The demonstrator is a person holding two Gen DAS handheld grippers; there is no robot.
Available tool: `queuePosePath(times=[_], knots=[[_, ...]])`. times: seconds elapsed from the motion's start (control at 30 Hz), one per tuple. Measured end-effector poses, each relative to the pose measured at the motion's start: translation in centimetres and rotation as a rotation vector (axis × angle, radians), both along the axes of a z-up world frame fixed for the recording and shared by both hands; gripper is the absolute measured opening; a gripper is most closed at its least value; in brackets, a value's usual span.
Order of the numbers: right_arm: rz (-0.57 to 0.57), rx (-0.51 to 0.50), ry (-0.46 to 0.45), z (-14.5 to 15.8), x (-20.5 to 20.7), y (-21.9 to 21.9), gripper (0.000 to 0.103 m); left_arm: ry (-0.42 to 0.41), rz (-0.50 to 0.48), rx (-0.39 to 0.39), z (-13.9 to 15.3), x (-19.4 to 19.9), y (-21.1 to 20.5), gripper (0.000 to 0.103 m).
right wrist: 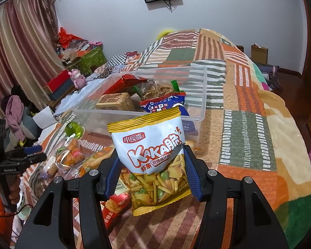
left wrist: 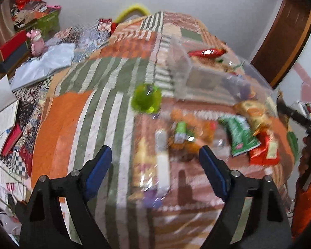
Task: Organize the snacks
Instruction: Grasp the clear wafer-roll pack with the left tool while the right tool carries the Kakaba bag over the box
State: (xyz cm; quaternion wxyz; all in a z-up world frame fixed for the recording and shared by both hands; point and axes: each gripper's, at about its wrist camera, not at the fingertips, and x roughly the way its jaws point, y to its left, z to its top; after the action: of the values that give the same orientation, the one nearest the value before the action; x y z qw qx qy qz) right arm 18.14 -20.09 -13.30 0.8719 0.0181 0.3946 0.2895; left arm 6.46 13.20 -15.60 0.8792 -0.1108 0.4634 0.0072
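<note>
The right gripper (right wrist: 151, 172) has its blue pads pressed on both sides of a white-and-yellow snack bag (right wrist: 150, 155), which it holds upright, clear of the bedspread (right wrist: 244, 137). At about twelve o'clock from the bag sits the clear plastic bin (right wrist: 203, 95), already holding several packets, so the step in hand looks like carrying this bag over to drop it in. The next move calls for lifting the bag over the near wall and letting go above an open spot, likely the bare right end. The left gripper (left wrist: 155, 166) hangs with its jaws well apart and nothing between them, over loose packets (left wrist: 244, 137) that lie at one to two o'clock from it; a green jelly cup (left wrist: 146, 97) sits at twelve o'clock. That view is blurred.
</note>
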Motion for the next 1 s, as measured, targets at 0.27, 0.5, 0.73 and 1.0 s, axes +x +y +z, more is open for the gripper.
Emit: queuePosePath(times=[0.27, 0.5, 0.73, 1.0], knots=[[0.016, 0.001, -0.001, 0.0, -0.3, 0.5, 0.053, 0.066, -0.022, 0.059, -3.0, 1.6, -1.5, 0.048], [0.006, -0.004, -0.01, 0.3, -0.2, 0.1, 0.053, 0.018, 0.02, 0.109, -2.0, 2.1, -1.6, 0.044], [-0.008, 0.003, -0.023, 0.8, 0.7, -0.1, 0.053, -0.099, 0.049, 0.116, 2.6, 1.4, -0.8, 0.041], [-0.011, 0.011, -0.071, 2.5, 1.9, 0.4, 0.053, -0.164, -0.017, 0.14, 5.3, 4.0, -2.9, 0.023]])
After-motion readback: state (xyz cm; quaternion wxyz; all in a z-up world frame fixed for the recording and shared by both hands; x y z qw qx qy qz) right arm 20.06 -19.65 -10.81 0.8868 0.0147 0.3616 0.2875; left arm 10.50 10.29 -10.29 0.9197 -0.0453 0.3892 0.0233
